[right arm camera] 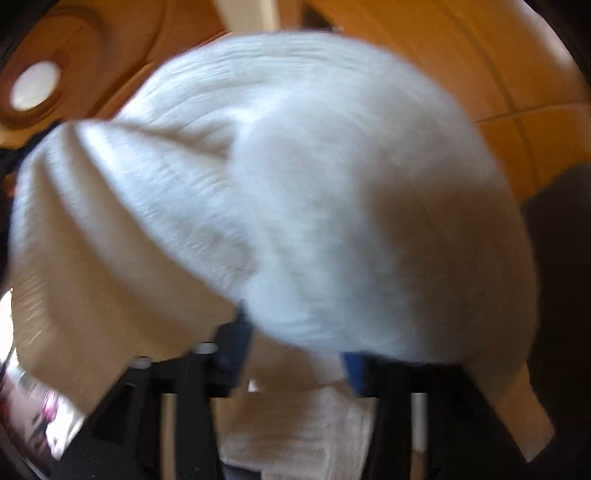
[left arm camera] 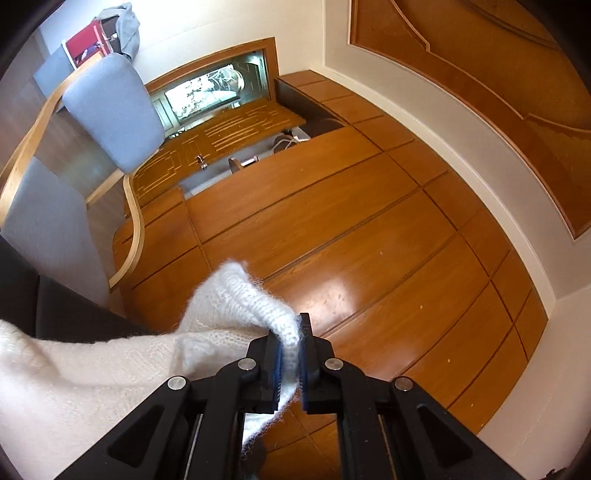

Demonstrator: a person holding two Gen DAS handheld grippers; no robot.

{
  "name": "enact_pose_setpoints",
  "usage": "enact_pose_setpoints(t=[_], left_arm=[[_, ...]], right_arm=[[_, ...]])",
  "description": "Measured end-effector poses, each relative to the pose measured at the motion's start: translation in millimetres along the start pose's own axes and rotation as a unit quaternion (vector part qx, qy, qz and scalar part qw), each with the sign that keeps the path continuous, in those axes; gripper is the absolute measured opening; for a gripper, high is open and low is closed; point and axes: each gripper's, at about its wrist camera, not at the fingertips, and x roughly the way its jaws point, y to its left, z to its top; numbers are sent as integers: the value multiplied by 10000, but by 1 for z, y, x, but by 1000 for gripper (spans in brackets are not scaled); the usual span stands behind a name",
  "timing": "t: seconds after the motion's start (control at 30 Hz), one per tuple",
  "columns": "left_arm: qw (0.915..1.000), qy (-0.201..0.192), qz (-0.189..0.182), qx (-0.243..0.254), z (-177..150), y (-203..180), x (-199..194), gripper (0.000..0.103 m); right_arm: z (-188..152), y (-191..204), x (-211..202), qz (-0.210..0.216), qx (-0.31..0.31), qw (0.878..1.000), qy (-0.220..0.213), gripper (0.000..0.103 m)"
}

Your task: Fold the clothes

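I look first for any brand, label or writing, and I can read none: the red box (left arm camera: 85,43) far back on a shelf has some printed marks, but they are too small to make out.

The fluffy white knitted sweater (left arm camera: 110,365) is the thing I work with. In the left wrist view its yarn is hairy and soft, with fine ribs near the edge, and a bunched fold of it rises just in front of my left gripper (left arm camera: 291,354). The black fingers with blue pads (left arm camera: 277,365) are pressed together on that fold, so the cloth is pinched firmly between them. The rest of the sweater runs away to the left side of the view and hangs free there, above a dark surface. Behind it I see brown wooden cabinet panels (left arm camera: 332,229), a grey chair with a bent light wood frame (left arm camera: 110,110) and a grey cloth (left arm camera: 127,29) lying beside the red box.

In the right wrist view the picture is blurred. The same white knit (right arm camera: 277,184) fills nearly all of it and drapes over my right gripper (right arm camera: 295,354). Its jaws stand spread wide, one blue pad (right arm camera: 352,373) on each side, and the cloth lies across and between them; I do not see the pads pressing on it.
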Motion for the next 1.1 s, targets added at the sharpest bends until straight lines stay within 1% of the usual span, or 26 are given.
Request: enact_pose_setpoints(t=[0.07,0.13,0.17,0.2,0.27,0.33,0.37,0.4,0.43,0.47,0.5,0.57,0.6,0.63,0.7,0.73,0.8,0.87,1.0,1.1], left_arm=[[10000,-52,49,-69,1,4,0,4],[9998,-105,73,-183,2,9,0,4],[9996,-115,66,-268,2,11,0,4],[9992,-135,79,-358,1,13,-1,4],[9983,-234,132,-519,0,16,-3,4],[9975,-319,175,-612,-1,17,-5,4],[9971,-354,196,-649,-1,17,-7,4],[9968,-370,217,-674,-1,17,-7,4],[9967,-365,238,-688,-2,17,-8,4],[9965,-360,260,-701,-3,18,-8,4],[9966,-351,275,-698,-3,17,-9,4],[9969,-324,290,-651,-3,16,-11,4],[9971,-311,297,-627,-3,16,-12,4],[9972,-303,300,-612,-3,15,-14,4],[9973,-301,292,-603,-1,16,-18,4],[9974,-301,288,-585,0,16,-20,4],[9978,-301,282,-517,0,17,-26,4],[9982,-318,268,-441,1,17,-33,4],[9982,-461,17,-384,5,13,-52,4],[9981,-526,-185,-267,8,3,-63,4]], right_arm=[[-18,20,-17,216,-282,9994,-57,90],[-39,47,-30,484,-570,9972,-37,94],[-49,62,-32,582,-761,9954,20,100],[-62,80,-30,567,-1099,9922,142,103],[-82,108,-21,423,-1634,9850,347,103],[-97,125,-13,581,-1656,9838,351,103],[-102,131,-11,699,-1529,9853,303,103],[-102,135,-8,711,-1418,9871,229,103],[-102,138,-3,699,-1317,9887,151,103],[-103,141,3,523,-1335,9897,40,103],[-103,144,11,205,-1398,9899,-79,103],[-103,144,13,-105,-1260,9917,-213,103],[-103,144,14,-242,-1178,9924,-274,95],[-102,143,14,-379,-1096,9927,-336,84],[-97,129,25,-225,-845,9962,58,29],[-94,119,30,-173,-705,9971,209,21],[-87,95,27,-106,-257,9993,247,16],[-76,79,16,-142,-47,9999,32,11],[-39,61,-24,-304,81,9970,-703,11],[-12,63,-45,-397,-10,9919,-1206,11]])
